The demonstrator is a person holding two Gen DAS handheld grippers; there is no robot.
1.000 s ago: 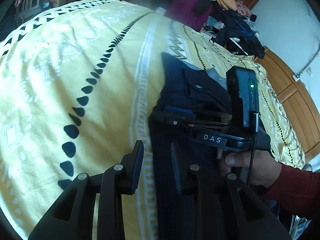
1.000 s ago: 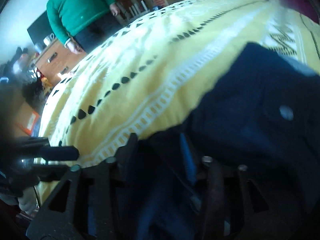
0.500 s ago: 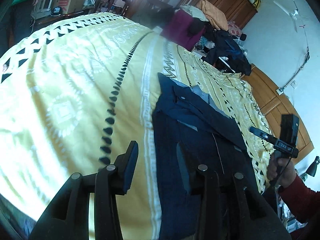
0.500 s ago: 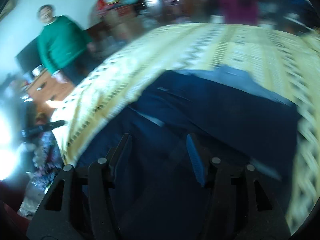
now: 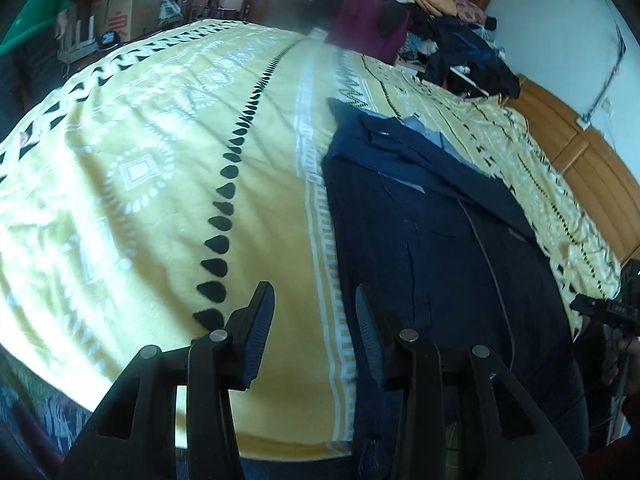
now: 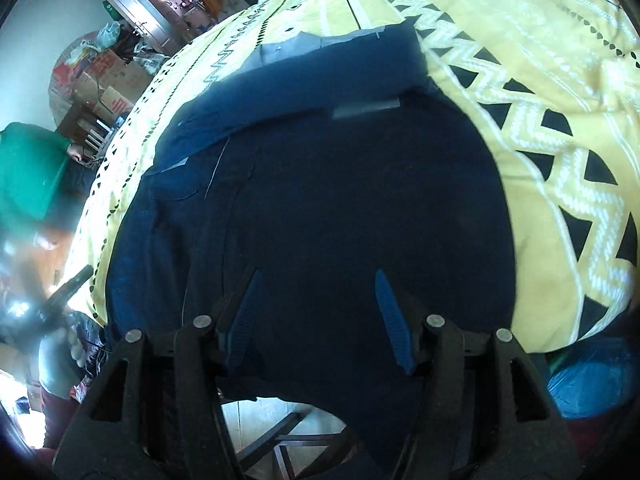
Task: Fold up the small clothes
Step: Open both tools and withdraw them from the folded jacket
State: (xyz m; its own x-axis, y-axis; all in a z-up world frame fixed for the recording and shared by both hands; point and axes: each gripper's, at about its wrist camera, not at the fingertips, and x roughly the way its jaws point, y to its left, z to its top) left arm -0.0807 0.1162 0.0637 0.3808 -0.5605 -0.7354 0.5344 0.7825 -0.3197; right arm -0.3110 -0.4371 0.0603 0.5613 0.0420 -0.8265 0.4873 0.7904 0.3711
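Dark navy trousers (image 5: pixel 432 216) lie along the yellow patterned bedspread (image 5: pixel 160 160), with the waistband and grey lining at the far end. In the right wrist view the same trousers (image 6: pixel 340 184) fill the middle and hang over the bed's near edge. My left gripper (image 5: pixel 314 320) is open and empty above the bedspread, just left of the trousers' edge. My right gripper (image 6: pixel 316 312) is open above the near end of the trousers, holding nothing. The right gripper's body (image 5: pixel 608 308) shows at the far right of the left wrist view.
A pile of clothes (image 5: pixel 420 20) sits at the far end of the bed. Wooden cabinets (image 5: pixel 580 152) line the right wall. A person in a green top (image 6: pixel 28 168) stands left of the bed, near cardboard boxes (image 6: pixel 116 80). A blue bag (image 6: pixel 592 384) lies below the bed edge.
Both grippers pulled back from the trousers and rose. The right gripper, which was low on the cloth near the waistband, now hovers open over the near end. The trousers lie flat.
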